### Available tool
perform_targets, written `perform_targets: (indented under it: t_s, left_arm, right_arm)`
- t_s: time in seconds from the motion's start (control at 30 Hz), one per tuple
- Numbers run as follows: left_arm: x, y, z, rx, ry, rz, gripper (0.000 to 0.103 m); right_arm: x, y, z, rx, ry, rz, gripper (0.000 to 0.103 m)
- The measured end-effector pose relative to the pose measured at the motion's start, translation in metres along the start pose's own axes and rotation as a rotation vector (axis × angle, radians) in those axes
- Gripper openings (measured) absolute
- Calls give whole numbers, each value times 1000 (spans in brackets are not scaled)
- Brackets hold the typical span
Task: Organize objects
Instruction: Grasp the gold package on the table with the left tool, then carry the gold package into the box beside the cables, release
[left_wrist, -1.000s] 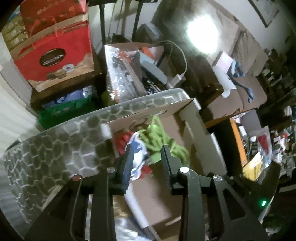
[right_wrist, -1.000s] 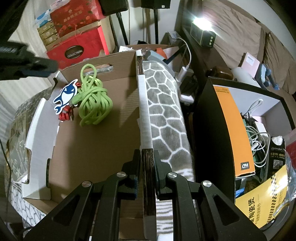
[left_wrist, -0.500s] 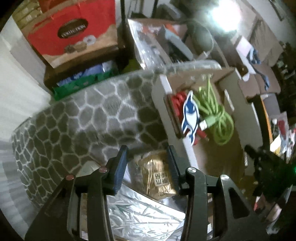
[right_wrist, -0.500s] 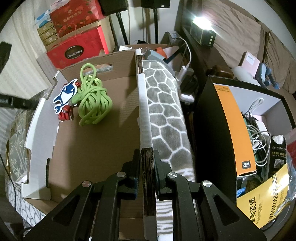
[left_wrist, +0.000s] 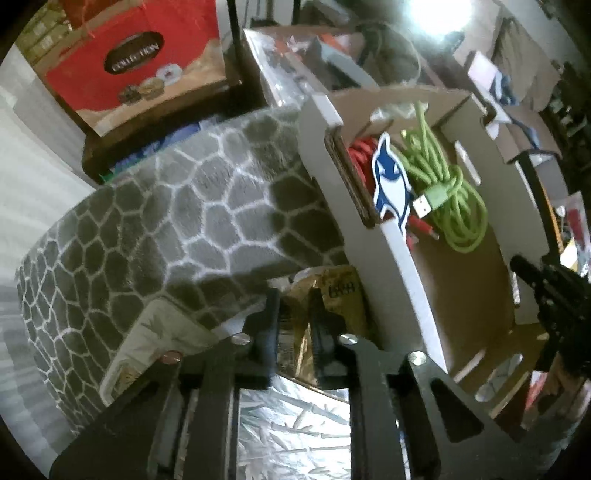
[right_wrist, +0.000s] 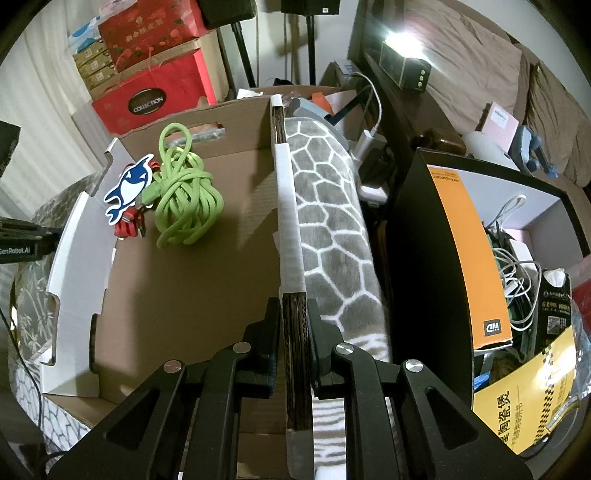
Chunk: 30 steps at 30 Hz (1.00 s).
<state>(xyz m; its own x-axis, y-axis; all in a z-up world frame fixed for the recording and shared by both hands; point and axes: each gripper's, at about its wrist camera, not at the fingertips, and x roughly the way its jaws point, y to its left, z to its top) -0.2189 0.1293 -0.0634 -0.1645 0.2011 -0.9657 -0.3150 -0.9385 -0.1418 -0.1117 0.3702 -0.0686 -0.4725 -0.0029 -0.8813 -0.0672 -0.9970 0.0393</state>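
On the far left, the grey blanket with its white cell pattern lay draped over a rounded form, with a red gift bag standing behind it. A silvery bamboo-print sheet lay beneath the left tool, whose fingers were pinched on the crinkled edge of a gold foil packet. That packet sat outside the cardboard box, just beside its white-faced left wall.

Inside the box, toward its far left corner, a red cable lay under a blue and white whale tag, with a coiled green cable touching it on the right. The rest of the box floor was bare brown cardboard.

Further right, the right tool was clamped on the top edge of the box's right wall, one finger inside and one outside. The same patterned blanket ran along the outer face of that wall. Beyond it stood a black and orange box holding white cords, and a yellow printed bag at the lower right.
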Motion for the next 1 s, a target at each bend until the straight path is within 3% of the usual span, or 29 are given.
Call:
perform_targets:
  t_s: [0.5,0.73,1.0]
  left_arm:
    - [-78,32,22,-172,-229,-96,6]
    - [-89,5,41,-171,-256,-143,6]
    - [-75,-49,65,-145,-243,-183,6]
  right_arm:
    - [0,0,0,-1,-1,0,13]
    - [-1,-2,1,-2,-4,1,13]
    - [-2,-3,3,-4,-5,1,13]
